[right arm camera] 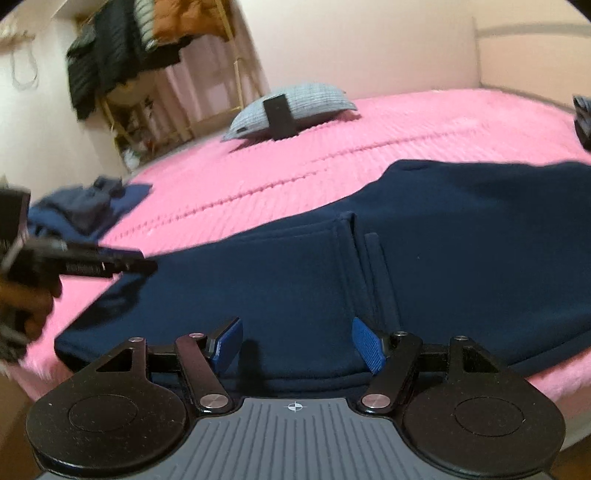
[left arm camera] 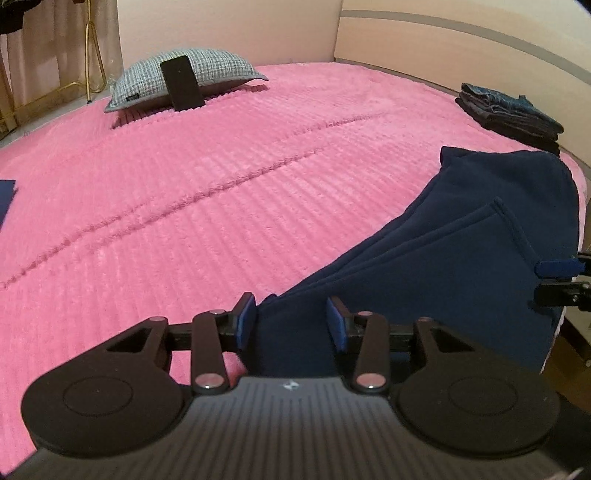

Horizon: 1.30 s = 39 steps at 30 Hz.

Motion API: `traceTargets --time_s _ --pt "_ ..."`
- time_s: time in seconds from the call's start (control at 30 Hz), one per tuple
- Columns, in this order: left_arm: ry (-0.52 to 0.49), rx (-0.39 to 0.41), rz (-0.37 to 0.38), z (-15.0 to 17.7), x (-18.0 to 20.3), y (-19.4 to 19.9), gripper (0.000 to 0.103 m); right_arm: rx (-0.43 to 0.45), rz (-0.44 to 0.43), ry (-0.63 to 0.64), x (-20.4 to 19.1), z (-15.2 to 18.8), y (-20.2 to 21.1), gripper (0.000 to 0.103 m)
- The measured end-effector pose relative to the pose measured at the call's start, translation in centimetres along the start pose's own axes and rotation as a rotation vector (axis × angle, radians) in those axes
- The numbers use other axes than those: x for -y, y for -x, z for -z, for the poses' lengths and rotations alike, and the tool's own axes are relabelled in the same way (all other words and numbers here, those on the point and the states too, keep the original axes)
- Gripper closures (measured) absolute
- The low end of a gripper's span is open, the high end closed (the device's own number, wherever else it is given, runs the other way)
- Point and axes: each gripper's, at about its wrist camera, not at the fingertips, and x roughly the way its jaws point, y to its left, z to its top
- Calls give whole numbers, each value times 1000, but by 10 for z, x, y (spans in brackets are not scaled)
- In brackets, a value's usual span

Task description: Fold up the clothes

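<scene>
On the pink bed [left arm camera: 221,192], navy garment [right arm camera: 295,280] lies lengthwise along the near edge (both tools gape, ungripping)

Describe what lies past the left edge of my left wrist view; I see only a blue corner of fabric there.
Observer: A loose, unfolded heap of blue clothes lies there on the pink bedcover.
Operator: Report the right gripper's fingers.
Observer: The right gripper is open over the near hem of the navy garment; nothing is pinched between its fingers.
Operator: Say what hangs on the gold rack.
Observer: Dark garments and an orange one hang from its top, beyond the bed and left of the pillow.
</scene>
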Motion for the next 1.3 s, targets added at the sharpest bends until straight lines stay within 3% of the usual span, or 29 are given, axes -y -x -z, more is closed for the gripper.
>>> traceTargets --time_s 0.13,0.23,0.43,0.63,0.73,0.87,1.03,1.2,1.3 --pt "34 36 4 8 1 27 68 -6 2 13 1 9 8 34" --pt "6 -13 7 23 10 26 66 -5 14 16 -3 10 6 34" --pt "36 -19 -5 32 11 30 65 -5 29 -23 -4 8 18 34" --pt "-131 14 -21 44 23 57 65 -27 110 -87 9 20 39 34" --pt "-204 39 -18 51 28 71 66 -8 103 -58 2 18 43 34" --pt "-249 -8 0 62 36 59 65 -19 77 -22 -12 14 33 34" --pt "-268 42 6 60 32 78 65 -18 57 28 -33 4 28 34" --pt "-390 66 -13 64 17 89 65 -52 1 192 -75 -1 21 34" --pt "-581 93 -51 71 13 89 61 -77 -63 360 -112 2 11 34"
